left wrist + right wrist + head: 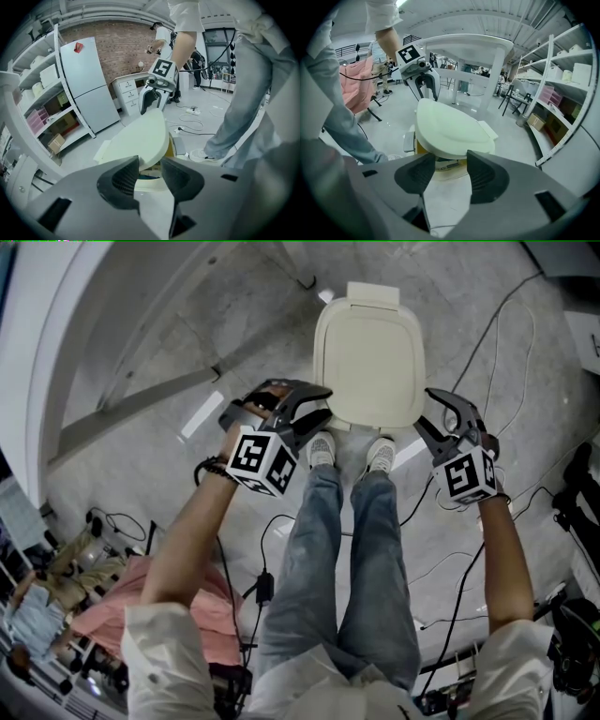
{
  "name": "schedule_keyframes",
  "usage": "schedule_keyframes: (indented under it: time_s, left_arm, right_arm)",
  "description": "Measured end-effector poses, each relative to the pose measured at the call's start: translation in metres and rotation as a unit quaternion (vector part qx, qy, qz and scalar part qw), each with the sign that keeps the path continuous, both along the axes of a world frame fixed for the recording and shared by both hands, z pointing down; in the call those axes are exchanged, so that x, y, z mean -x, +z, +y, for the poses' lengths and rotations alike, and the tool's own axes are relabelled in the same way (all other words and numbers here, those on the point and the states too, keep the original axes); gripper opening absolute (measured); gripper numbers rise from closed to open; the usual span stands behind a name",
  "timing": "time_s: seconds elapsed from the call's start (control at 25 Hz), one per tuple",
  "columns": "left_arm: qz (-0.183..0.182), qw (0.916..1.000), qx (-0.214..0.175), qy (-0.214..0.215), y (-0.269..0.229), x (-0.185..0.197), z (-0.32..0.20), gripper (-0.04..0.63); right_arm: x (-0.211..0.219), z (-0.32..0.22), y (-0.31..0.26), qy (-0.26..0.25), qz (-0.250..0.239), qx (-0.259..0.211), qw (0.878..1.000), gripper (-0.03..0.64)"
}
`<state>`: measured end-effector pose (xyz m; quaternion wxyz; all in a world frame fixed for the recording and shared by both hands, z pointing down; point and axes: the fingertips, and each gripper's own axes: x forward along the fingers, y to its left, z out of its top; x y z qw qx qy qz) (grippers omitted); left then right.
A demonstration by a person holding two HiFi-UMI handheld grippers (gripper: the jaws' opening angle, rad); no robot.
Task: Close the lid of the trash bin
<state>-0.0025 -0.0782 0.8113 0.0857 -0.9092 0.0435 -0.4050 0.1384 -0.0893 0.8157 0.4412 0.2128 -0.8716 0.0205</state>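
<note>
The trash bin stands on the floor in front of my feet, its cream lid (368, 357) seen from above in the head view. In both gripper views the lid (140, 136) (450, 129) stands slightly raised, with a gap and the yellowish inside showing under its front edge. My left gripper (323, 402) hovers at the lid's near left corner, open and holding nothing (150, 176). At the near right corner, my right gripper (427, 409) is also open and empty (451, 174). Neither gripper touches the lid.
My shoes (323, 448) stand at the bin's front. Cables (450, 568) trail over the floor. A shelf rack (51, 108) and a fridge (89, 84) stand to the left, a white table (478, 51) behind, and a pink cloth (141, 601) lies at lower left.
</note>
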Motion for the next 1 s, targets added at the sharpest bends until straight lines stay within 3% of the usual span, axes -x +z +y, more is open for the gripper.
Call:
schedule_keyframes:
  time_s: [0.2, 0.64, 0.88, 1.0]
  left_arm:
    - [-0.021, 0.9995, 0.018, 0.019, 0.014, 0.000, 0.010, 0.164]
    - [-0.015, 0.9944, 0.105, -0.006, 0.032, -0.001, 0.013, 0.161]
    - [-0.028, 0.9923, 0.119, -0.017, 0.046, -0.001, 0.014, 0.152]
    - [-0.029, 0.9886, 0.140, -0.048, 0.051, -0.002, 0.012, 0.141]
  right_arm:
    - [0.000, 0.014, 0.013, -0.034, 0.022, 0.024, 0.999, 0.247]
    - [0.000, 0.023, 0.032, -0.054, 0.028, 0.065, 0.996, 0.270]
    - [0.002, 0.028, 0.041, -0.046, 0.022, 0.098, 0.994, 0.250]
    - [0.004, 0.029, 0.042, -0.025, -0.002, 0.126, 0.992, 0.231]
